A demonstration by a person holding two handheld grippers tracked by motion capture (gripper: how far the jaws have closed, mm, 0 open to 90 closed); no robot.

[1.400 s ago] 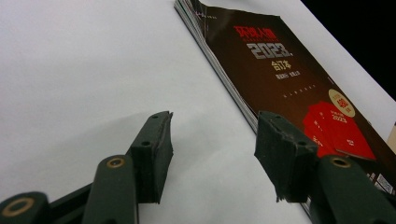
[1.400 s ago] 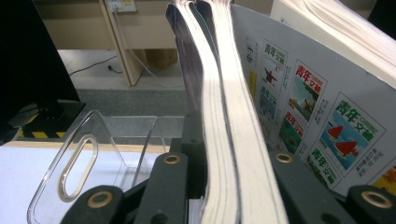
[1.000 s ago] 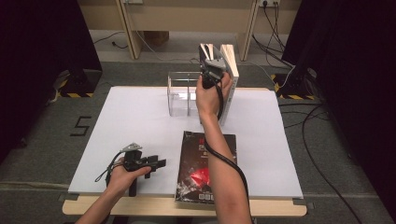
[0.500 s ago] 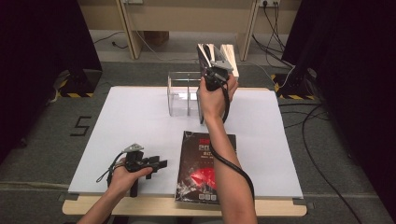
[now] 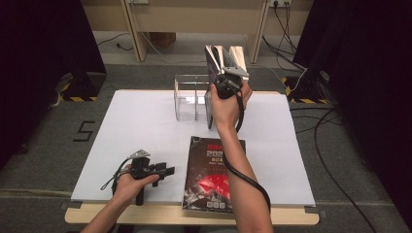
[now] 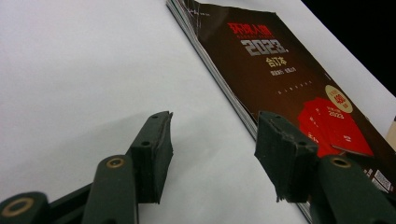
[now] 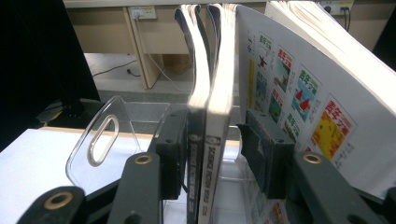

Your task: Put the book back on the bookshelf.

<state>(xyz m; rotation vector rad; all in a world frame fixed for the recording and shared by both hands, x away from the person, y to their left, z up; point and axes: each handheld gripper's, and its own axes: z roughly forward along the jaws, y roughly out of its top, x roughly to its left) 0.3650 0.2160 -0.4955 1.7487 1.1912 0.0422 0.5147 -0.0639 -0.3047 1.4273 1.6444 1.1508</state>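
Observation:
Several magazines stand upright in a clear acrylic rack [image 5: 187, 97] at the far middle of the table. My right gripper [image 5: 222, 78] is up at their near top edge. In the right gripper view its jaws [image 7: 210, 135] straddle a dark magazine [image 7: 196, 70] and a white-spined magazine [image 7: 222, 70]; they have just been opening, and the right pad [image 7: 259, 140] stands off the spine. A third magazine [image 7: 299, 84] with colourful pictures leans to the right. My left gripper [image 5: 167, 171] rests open on the table, nothing between its jaws [image 6: 212, 135].
A dark magazine with a red emblem [image 5: 214, 174] lies flat by the front edge, just right of the left gripper; its spine edge [image 6: 219, 79] runs close past the right jaw. The white table [image 5: 136, 121] has bare room at left. A clear divider [image 7: 100, 140] stands left of the held magazines.
My right hand has shifted a little to the right and towards me at the top of the standing magazines. The left hand has stayed put.

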